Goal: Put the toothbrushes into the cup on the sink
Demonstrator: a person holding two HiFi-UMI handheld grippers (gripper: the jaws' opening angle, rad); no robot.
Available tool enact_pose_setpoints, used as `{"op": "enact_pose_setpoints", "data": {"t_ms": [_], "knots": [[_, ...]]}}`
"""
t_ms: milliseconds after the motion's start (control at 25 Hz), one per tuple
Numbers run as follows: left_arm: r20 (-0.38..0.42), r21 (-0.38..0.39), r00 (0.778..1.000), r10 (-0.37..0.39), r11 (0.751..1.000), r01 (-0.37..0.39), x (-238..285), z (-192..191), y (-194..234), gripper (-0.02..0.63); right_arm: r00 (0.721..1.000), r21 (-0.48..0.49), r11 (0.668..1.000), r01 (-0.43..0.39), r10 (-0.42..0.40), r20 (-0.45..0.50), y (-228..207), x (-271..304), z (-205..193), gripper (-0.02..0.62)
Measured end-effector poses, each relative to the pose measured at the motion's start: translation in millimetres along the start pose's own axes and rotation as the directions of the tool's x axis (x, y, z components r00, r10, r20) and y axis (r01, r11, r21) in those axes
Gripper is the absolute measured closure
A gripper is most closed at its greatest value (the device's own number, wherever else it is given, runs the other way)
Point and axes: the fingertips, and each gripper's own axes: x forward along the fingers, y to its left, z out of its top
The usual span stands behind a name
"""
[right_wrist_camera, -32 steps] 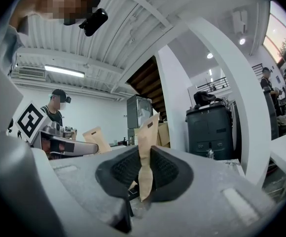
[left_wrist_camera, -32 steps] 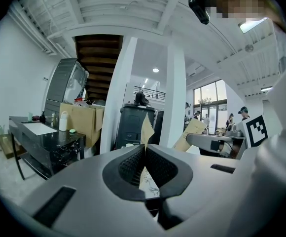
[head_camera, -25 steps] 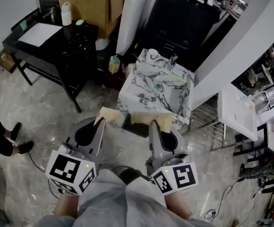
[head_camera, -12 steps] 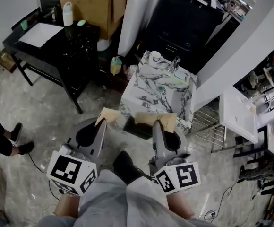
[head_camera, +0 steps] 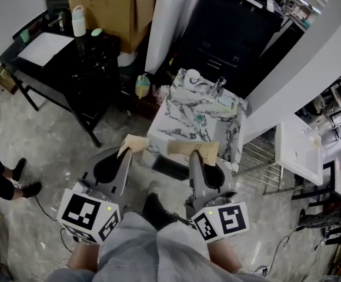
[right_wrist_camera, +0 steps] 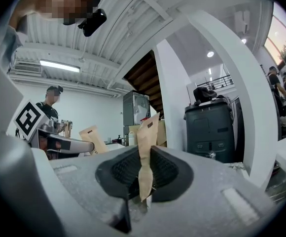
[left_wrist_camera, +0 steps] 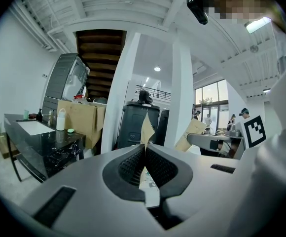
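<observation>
Seen from above, the left gripper (head_camera: pixel 128 151) and right gripper (head_camera: pixel 196 155) hovered short of the marble sink (head_camera: pixel 179 117) and its cup (head_camera: pixel 192 75); the left gripper view showed jaws clamped on a paper toothbrush packet (left_wrist_camera: pixel 146 128), and the right gripper view showed the same on a second packet (right_wrist_camera: pixel 146 149), both looking light, floppy and best pinched low.

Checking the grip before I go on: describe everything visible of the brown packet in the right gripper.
The brown packet is a flat, narrow kraft-paper sleeve, pinched at its waist between the right gripper's ribbed dark pads. It stands roughly upright, its top rising above the jaws, a small dark mark near the tip. Nothing else touches it; its contents are hidden.
</observation>
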Motion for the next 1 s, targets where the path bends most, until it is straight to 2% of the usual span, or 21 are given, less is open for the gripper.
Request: {"op": "enact_pose_setpoints", "data": {"t_ms": [680, 1000], "knots": [[-0.018, -0.012, 1.000, -0.002, 1.000, 0.002, 160, 25, 27, 0.600, 1.000, 0.016, 1.000, -0.009, 0.010, -0.010, -117, 120, 7, 0.549], [-0.027, -0.011, 0.999, -0.019, 1.000, 0.018, 228, 36, 28, 0.600, 1.000, 0.022, 1.000, 0.007, -0.006, -0.010, -171, 157, 12, 0.549]]}}
